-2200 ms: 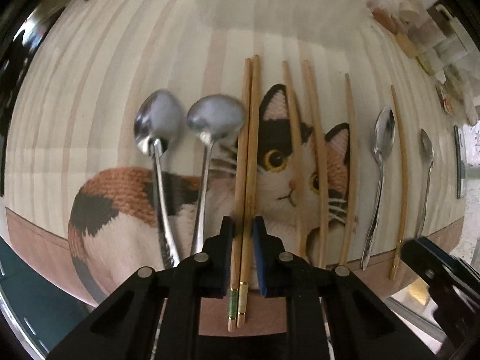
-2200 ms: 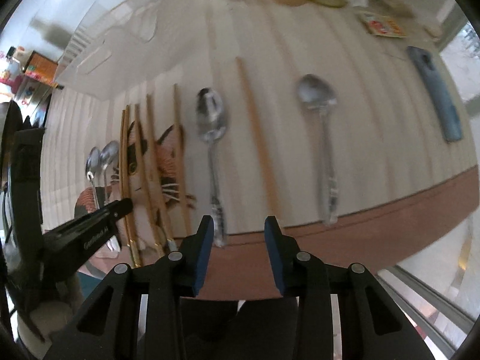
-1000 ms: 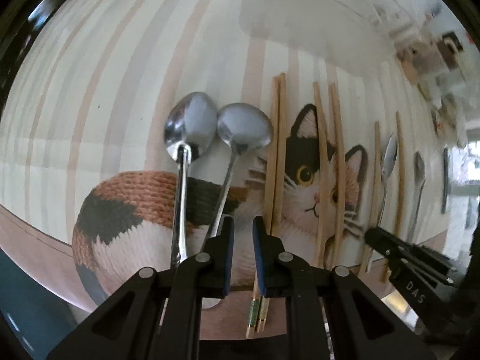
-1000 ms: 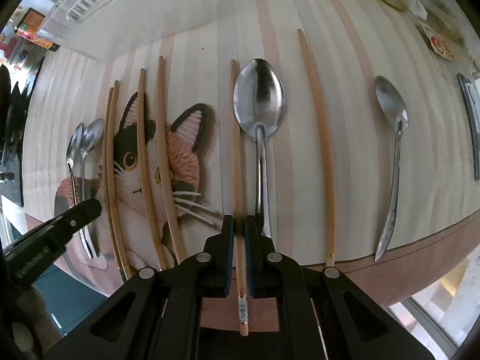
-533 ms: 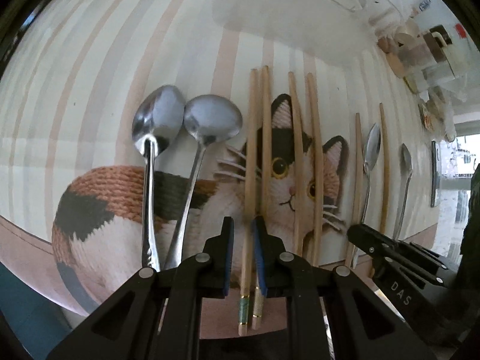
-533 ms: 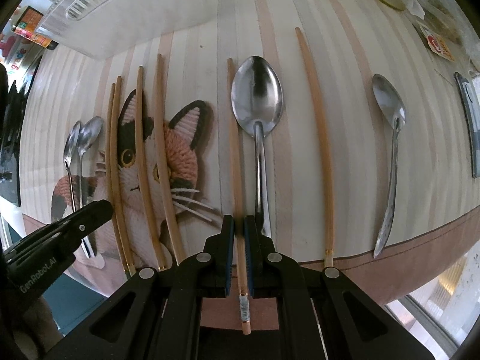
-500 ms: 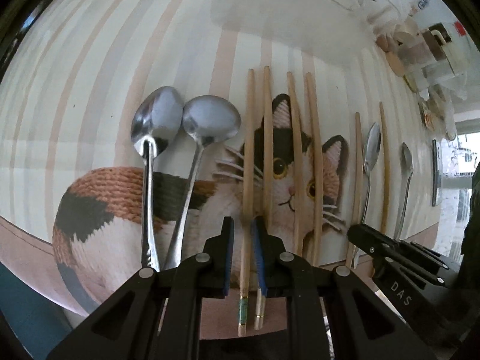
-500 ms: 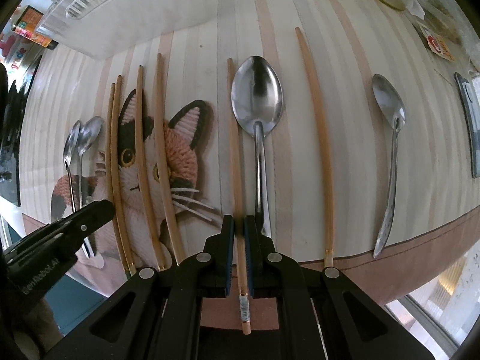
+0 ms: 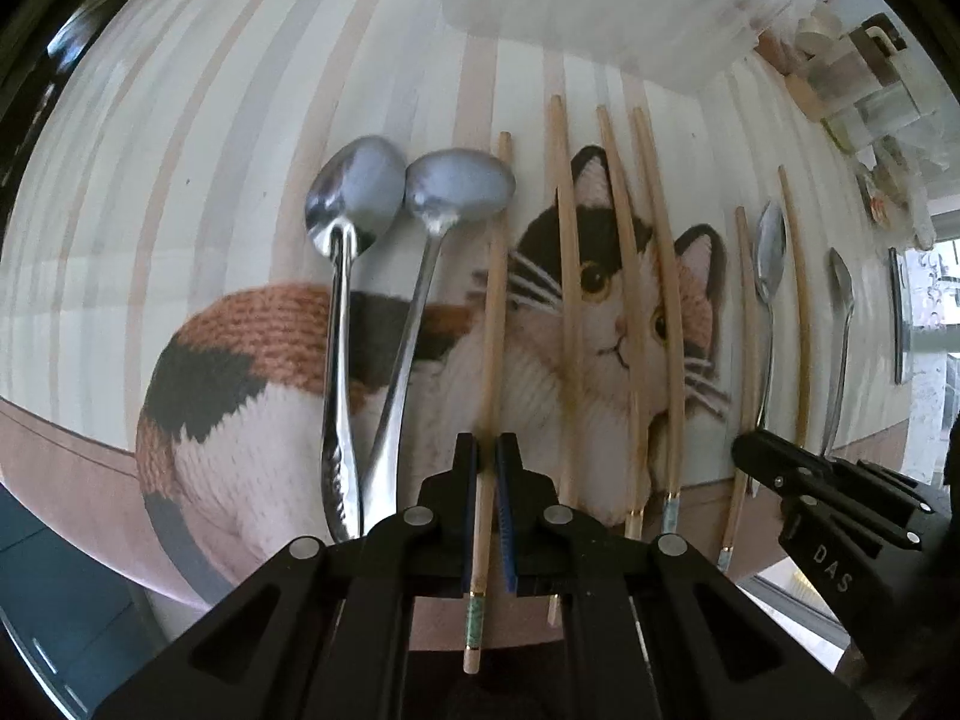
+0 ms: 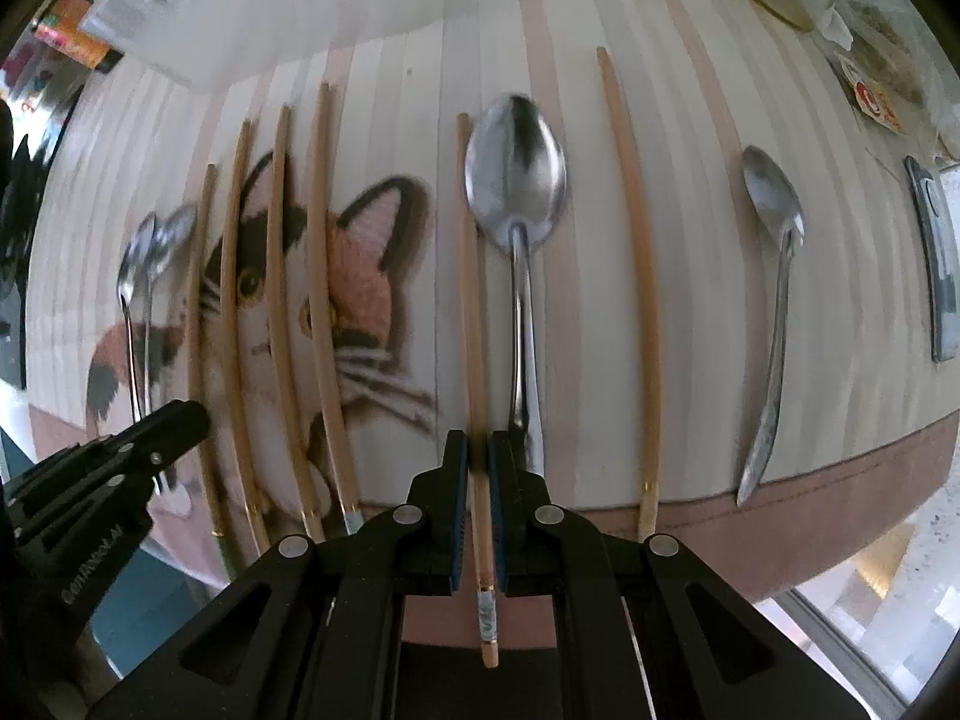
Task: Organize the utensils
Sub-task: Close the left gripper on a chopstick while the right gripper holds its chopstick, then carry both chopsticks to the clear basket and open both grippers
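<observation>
A striped cloth with a knitted calico cat (image 9: 606, 324) covered the table (image 9: 78, 564), and a clear plastic tray (image 9: 606, 6) sat at its far edge. On the cloth the utensils lay in a row, handles toward me. Two big spoons (image 9: 354, 204) rested side by side over the cat's back, bowls touching. A third large spoon (image 10: 516, 174) lay right of the cat's ear, and a smaller spoon (image 10: 774, 204) well beyond it. A loose chopstick (image 10: 636, 276) lay between those two spoons, and three more (image 9: 636, 312) crossed the cat's face. My left gripper (image 9: 486, 468) was pinched tight on a green-banded chopstick (image 9: 495, 300) just right of the paired spoons. My right gripper (image 10: 474, 462) clamped a blue-banded chopstick (image 10: 471, 276) beside the third spoon's handle.
</observation>
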### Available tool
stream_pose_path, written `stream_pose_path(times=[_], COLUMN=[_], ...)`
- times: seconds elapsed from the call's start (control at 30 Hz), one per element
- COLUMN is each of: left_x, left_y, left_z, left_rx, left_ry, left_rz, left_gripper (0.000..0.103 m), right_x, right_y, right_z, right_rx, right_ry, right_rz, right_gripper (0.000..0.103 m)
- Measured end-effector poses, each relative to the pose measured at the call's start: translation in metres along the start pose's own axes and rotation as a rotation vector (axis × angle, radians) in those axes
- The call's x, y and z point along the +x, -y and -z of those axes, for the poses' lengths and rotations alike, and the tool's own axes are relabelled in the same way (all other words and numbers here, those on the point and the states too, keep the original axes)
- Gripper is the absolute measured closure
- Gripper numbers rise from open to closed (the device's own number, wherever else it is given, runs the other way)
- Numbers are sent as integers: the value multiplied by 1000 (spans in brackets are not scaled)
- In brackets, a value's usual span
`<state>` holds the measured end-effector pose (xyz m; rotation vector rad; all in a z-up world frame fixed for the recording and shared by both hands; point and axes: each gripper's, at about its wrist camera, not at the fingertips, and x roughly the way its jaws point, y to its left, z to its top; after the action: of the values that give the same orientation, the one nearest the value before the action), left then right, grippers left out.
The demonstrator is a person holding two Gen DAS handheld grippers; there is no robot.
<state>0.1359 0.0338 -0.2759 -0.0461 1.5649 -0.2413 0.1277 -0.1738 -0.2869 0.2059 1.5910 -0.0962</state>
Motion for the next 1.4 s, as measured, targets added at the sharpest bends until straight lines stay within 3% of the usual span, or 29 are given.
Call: stream_pose_path(times=[0.1, 0.3, 0.5, 0.73, 1.0, 1.23, 1.4], left_x=[-2, 4, 2, -30, -106, -129, -119], left_y=[-3, 26, 44, 66, 71, 83, 75], left_z=[3, -2, 4, 32, 60, 40, 21], left_rx=[10, 99, 119, 103, 28, 25, -21], left_ry=[5, 24, 42, 109, 236, 322, 296], left_rz=[-7, -91, -157, -199, -216, -211, -157], left_gripper=[95, 95, 99, 99, 99, 99, 99], right_x=[0, 0, 0, -5, -51, -102, -109], right_y=[-1, -11, -17, -10, -9, 0, 14], right_z=[5, 0, -4, 18, 43, 40, 30], right_rx=[-19, -48, -52, -22, -46, -56, -50], right_ry=[-4, 15, 32, 72, 175, 270, 290], right_rz=[5, 62, 94, 27, -78, -157, -147], right_gripper=[96, 95, 96, 96, 96, 96, 96])
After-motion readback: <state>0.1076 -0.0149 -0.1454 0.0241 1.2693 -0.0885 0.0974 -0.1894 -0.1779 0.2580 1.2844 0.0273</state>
